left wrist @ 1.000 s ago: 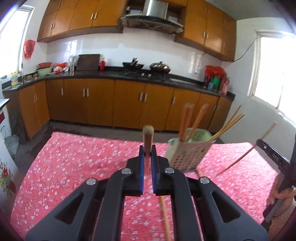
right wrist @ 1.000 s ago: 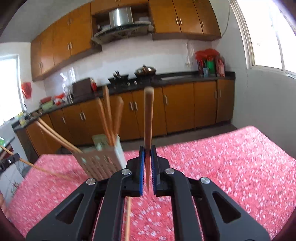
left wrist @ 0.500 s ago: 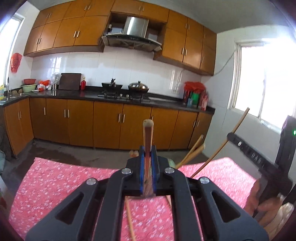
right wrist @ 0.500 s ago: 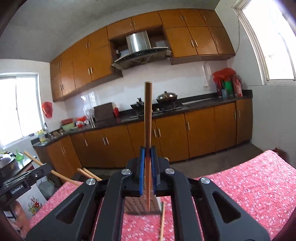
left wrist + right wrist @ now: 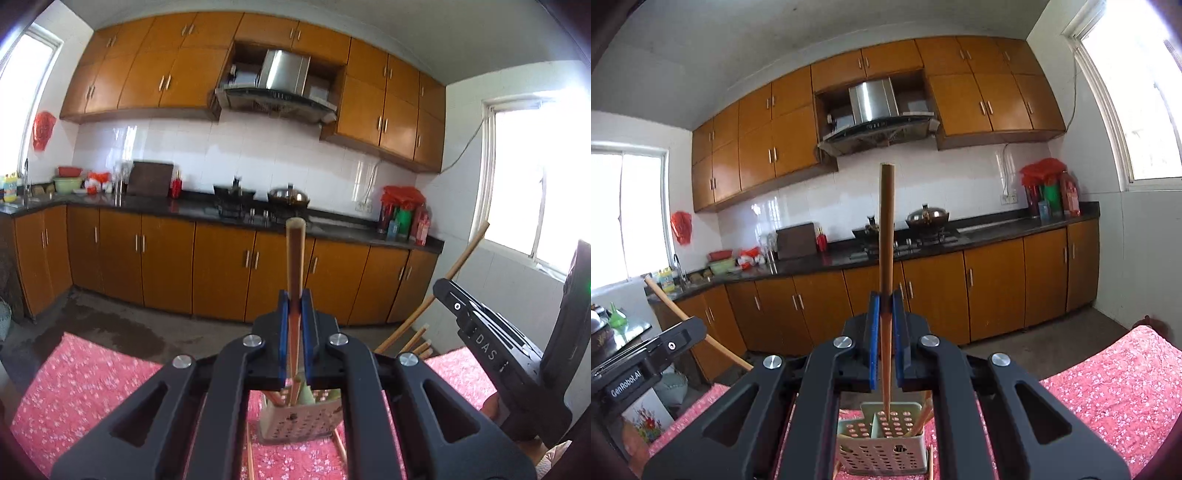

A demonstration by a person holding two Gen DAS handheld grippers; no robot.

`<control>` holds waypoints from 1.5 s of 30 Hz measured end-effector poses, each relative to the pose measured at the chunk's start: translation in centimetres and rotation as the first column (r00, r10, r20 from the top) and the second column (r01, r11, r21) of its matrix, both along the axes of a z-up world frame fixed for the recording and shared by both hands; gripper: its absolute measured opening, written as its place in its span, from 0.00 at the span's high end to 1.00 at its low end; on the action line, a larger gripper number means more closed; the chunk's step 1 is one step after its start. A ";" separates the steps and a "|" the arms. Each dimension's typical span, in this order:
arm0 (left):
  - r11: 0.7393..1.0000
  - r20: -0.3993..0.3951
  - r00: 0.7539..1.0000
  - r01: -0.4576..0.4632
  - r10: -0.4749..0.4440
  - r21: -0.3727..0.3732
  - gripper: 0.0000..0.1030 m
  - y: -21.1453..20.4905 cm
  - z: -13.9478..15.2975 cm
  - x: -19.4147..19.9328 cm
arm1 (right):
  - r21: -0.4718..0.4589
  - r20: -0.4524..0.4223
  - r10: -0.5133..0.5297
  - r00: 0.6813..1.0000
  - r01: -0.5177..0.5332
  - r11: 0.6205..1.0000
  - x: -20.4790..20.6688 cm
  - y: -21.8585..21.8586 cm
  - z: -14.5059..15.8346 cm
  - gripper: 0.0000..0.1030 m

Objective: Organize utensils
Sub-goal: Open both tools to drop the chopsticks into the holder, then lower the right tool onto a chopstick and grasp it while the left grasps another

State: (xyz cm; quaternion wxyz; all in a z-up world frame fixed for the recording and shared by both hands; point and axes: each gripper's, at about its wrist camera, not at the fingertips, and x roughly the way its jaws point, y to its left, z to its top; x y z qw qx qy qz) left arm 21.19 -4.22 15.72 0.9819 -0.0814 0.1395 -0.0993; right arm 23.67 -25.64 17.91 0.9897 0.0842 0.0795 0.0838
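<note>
- Wooden chopstick is pinched upright in the left gripper, jaws fully closed on it; likely raised so its tip can drop into the holder.
- Right gripper likewise clamps its own chopstick, tip over the perforated utensil holder at 6 o'clock on the red floral cloth.
- Readable: "GenRobot.AI" at 8 o'clock in the right view; "DAS" at 4 o'clock in the left view.
</note>
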 end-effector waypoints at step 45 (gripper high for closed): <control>0.985 -0.551 0.834 0.094 0.001 0.144 0.66 1.3 -24.3 -4.1 | -0.126 -0.684 -0.095 0.723 0.010 0.992 -3.3 -4.3 -22.6 0.92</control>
